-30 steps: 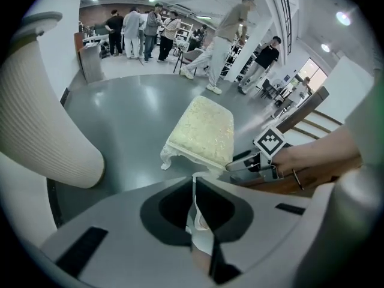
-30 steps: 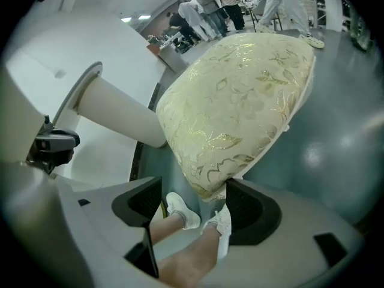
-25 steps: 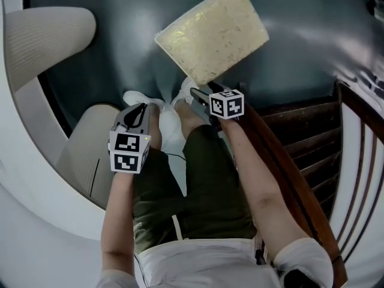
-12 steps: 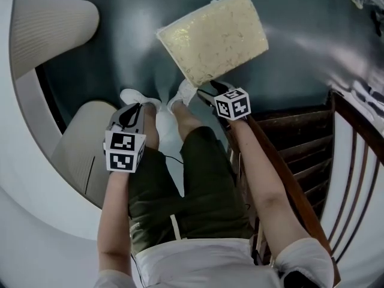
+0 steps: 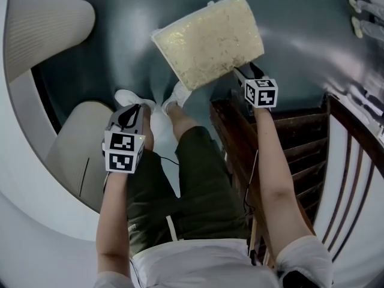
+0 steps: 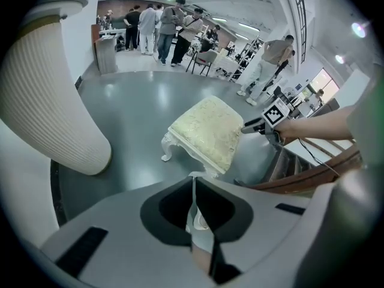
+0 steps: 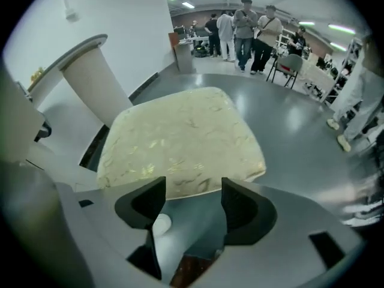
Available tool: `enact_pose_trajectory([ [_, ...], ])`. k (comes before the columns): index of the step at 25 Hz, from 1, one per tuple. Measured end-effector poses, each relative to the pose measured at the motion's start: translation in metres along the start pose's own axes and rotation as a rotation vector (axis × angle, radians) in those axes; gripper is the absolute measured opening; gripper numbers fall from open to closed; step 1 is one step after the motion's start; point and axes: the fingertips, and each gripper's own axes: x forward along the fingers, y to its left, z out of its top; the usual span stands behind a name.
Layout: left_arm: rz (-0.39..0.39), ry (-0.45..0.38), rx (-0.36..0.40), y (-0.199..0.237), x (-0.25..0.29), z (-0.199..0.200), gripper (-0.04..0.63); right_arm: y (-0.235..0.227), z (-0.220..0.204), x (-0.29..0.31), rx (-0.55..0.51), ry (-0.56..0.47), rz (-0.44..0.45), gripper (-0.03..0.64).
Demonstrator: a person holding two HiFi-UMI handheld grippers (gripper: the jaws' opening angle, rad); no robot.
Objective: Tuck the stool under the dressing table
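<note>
Just ahead of my right gripper point(image 7: 193, 191) sits the stool point(image 7: 180, 140), the near edge of its cream cushion right at my fingertips. Those jaws stand wide apart with nothing between them. I judge I have lined them up there to take hold of the seat's edge or to push against it.

The stool stands out on the open grey floor point(image 5: 108, 53), beyond both my grippers. It is well apart from the white curved furniture point(image 5: 24, 161) off past my left fingers, which I take to be the dressing table, so it is not yet tucked under.

My left gripper point(image 6: 193, 182) hangs low over my own leg, jaws pressed together on nothing. I think it is simply kept out of the way, since one hand looks enough for a light stool. A dark wooden rack point(image 5: 306, 143) lies below my right forearm.

I can read no brand or lettering on the stool or the furniture. The cubes on my grippers carry only black-and-white square markers, no words.
</note>
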Motion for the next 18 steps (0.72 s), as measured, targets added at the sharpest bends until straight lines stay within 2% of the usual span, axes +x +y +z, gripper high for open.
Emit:
enact_pose_trajectory([
  [4,0.007,0.014,-0.004,0.001,0.001,0.001,0.011,-0.057,0.019,-0.004,0.037,-0.044,-0.107,0.308],
  [8,0.017,0.016,-0.008,0.004,0.003,0.001,0.011,-0.089,0.040,0.000,0.142,-0.112,-0.102,0.344],
  [12,0.023,0.015,-0.018,0.002,0.006,0.001,0.011,-0.101,0.047,0.010,0.206,-0.126,-0.037,0.382],
  [18,0.015,0.024,-0.019,-0.005,0.009,-0.003,0.011,-0.094,0.042,0.016,0.300,-0.144,0.153,0.335],
])
